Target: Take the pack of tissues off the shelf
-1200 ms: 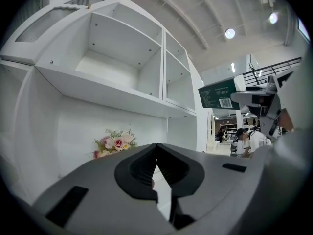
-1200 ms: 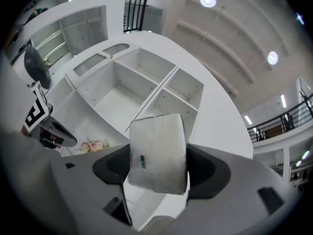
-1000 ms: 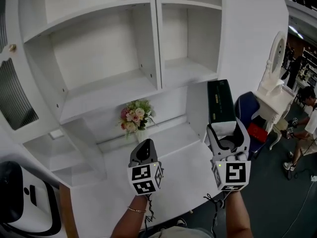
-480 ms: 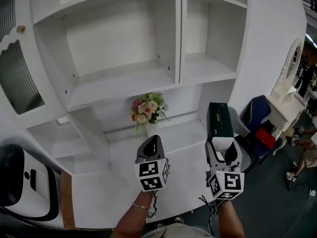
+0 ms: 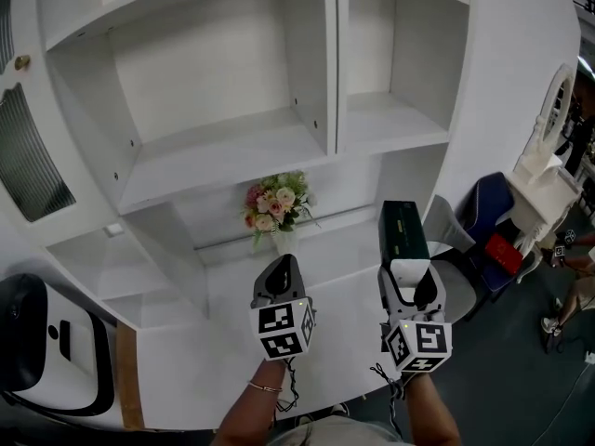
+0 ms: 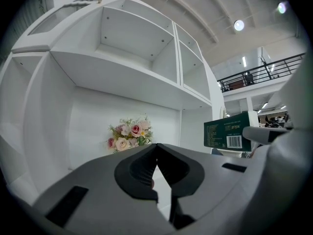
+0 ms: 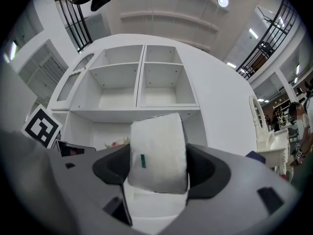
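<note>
Pack of tissues (image 5: 403,233), dark green on its long faces and white at the end, is clamped in the right tongs (image 5: 410,275). In the right gripper view the white end is seen filling the gap between the two jaws, which are held wide apart and pressed against its sides. The pack is pointed forward and away from the tongs, held in the air and touching nothing else.

The left tongs (image 5: 283,268) are held just to the left of the right tongs. Their jaws are brought together with nothing between them, as shown in the left gripper view, where the pack is seen off to their right.

A white worktop (image 5: 339,297) lies beneath both tongs. A bunch of flowers (image 5: 276,204) stands beyond the left tongs, ahead of their tips. A white shelf unit (image 5: 232,147) rises beyond and above both tongs, and its open compartments are seen to be bare.

The pack is judged to be already clear of the shelf, so the lifting-off step looks done and the carrying-away step is in hand. For the next move, the grip should be kept firm while the pack is drawn back towards the person. It should be kept away from the upright panel to the right of the right tongs. A place to set it down is not shown.
</note>
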### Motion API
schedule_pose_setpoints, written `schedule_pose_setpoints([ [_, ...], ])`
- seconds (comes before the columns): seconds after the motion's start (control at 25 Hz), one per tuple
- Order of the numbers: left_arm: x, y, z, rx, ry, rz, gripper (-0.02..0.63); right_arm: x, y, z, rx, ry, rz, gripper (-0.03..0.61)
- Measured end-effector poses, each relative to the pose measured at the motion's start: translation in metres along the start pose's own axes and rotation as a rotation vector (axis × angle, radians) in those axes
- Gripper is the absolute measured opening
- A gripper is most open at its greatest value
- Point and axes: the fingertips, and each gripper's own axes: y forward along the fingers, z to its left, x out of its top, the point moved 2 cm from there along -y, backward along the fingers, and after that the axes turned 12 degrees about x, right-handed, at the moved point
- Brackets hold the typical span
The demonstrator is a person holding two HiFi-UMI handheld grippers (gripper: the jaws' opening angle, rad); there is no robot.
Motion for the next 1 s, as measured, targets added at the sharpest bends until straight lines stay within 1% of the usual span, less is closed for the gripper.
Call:
schedule_pose_setpoints([
  [0.28, 0.0, 0.004, -0.004, -0.009, 0.006, 0.002, 0.015, -0.002, -0.002, -0.006, -0.017, 0.008, -0.002, 0.332],
  [1.0, 0.002, 0.001, -0.012, -0.017, 0.0, -0.006, 0.015, 0.008, -0.01, -0.008, -0.014, -0.016, -0.021, 0.327],
])
